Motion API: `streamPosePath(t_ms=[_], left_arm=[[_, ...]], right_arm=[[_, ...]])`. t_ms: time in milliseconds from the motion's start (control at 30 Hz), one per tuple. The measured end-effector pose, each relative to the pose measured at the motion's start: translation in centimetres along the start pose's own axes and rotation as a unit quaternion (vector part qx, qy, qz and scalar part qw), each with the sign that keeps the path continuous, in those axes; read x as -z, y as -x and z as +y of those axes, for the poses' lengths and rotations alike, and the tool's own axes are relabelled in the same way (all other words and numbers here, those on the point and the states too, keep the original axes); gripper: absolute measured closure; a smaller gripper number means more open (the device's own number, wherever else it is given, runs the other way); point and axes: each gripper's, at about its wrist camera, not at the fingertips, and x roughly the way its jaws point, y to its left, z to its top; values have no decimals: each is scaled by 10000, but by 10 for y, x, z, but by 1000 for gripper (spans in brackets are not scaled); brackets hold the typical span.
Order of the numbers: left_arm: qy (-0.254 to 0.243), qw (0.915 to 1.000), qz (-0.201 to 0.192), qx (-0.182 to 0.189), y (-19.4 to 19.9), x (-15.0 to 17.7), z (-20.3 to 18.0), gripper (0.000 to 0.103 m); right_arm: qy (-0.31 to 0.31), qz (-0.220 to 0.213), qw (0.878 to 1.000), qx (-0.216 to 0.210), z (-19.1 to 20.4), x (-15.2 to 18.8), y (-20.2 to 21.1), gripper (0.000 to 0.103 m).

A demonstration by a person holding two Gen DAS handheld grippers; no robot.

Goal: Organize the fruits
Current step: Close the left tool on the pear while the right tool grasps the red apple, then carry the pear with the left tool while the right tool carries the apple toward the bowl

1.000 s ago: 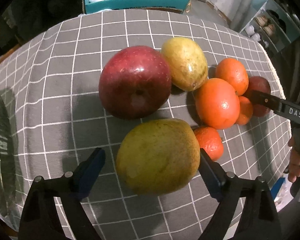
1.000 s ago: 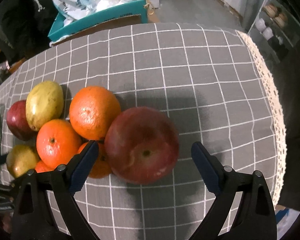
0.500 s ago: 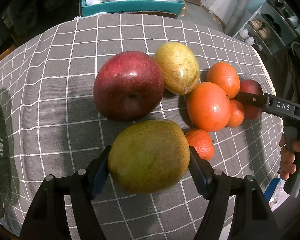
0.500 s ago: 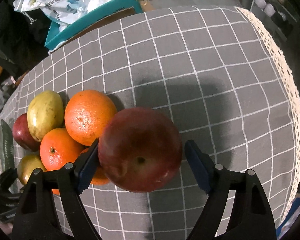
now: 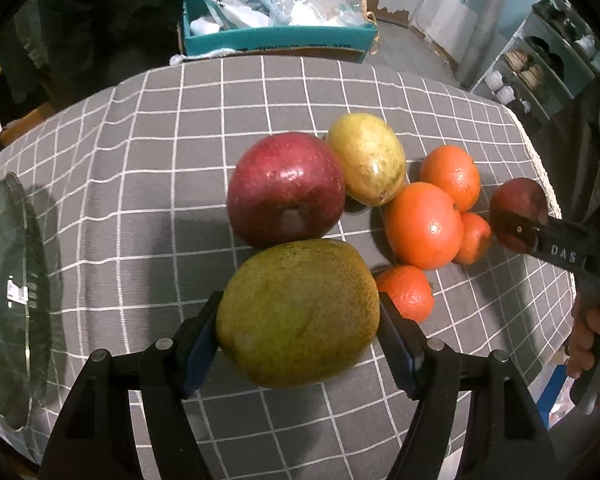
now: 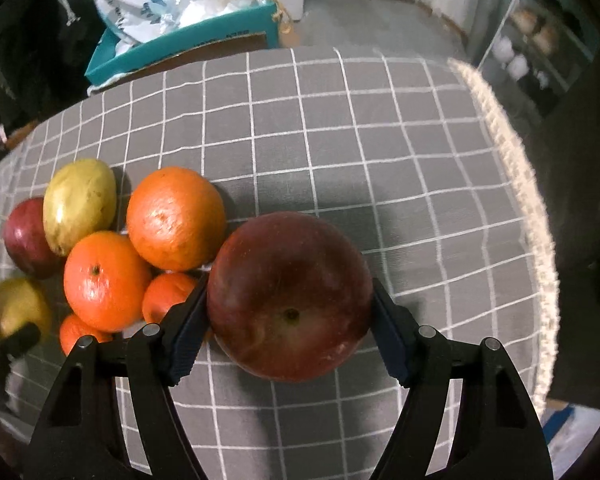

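Observation:
My left gripper (image 5: 298, 332) is shut on a green-yellow mango (image 5: 298, 312) and holds it above the grey checked cloth. Behind it lie a red apple (image 5: 286, 190), a second mango (image 5: 366, 158), two oranges (image 5: 422, 226) and small tangerines (image 5: 406, 290). My right gripper (image 6: 290, 328) is shut on a second red apple (image 6: 290, 296), lifted off the cloth; this apple also shows in the left wrist view (image 5: 518, 210). To its left in the right wrist view lie the oranges (image 6: 176, 218), the second mango (image 6: 80, 204) and the first apple (image 6: 24, 238).
A clear glass plate (image 5: 8, 292) lies at the left edge of the table. A teal box (image 5: 276, 38) with plastic bags stands behind the table. The lace cloth edge (image 6: 536, 240) marks the right side of the table. Shelves stand at the far right.
Both grippers closed from open: the left on the mango, the right on the red apple. Both fruits have risen off the cloth.

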Motion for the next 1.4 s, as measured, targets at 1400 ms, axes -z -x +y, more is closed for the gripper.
streamPosePath(t_ms=[1400], left_arm=[[24, 9801, -1967, -281, 165, -2, 20, 29]], right_arm=[[379, -2281, 9728, -123, 42, 11, 176, 29]])
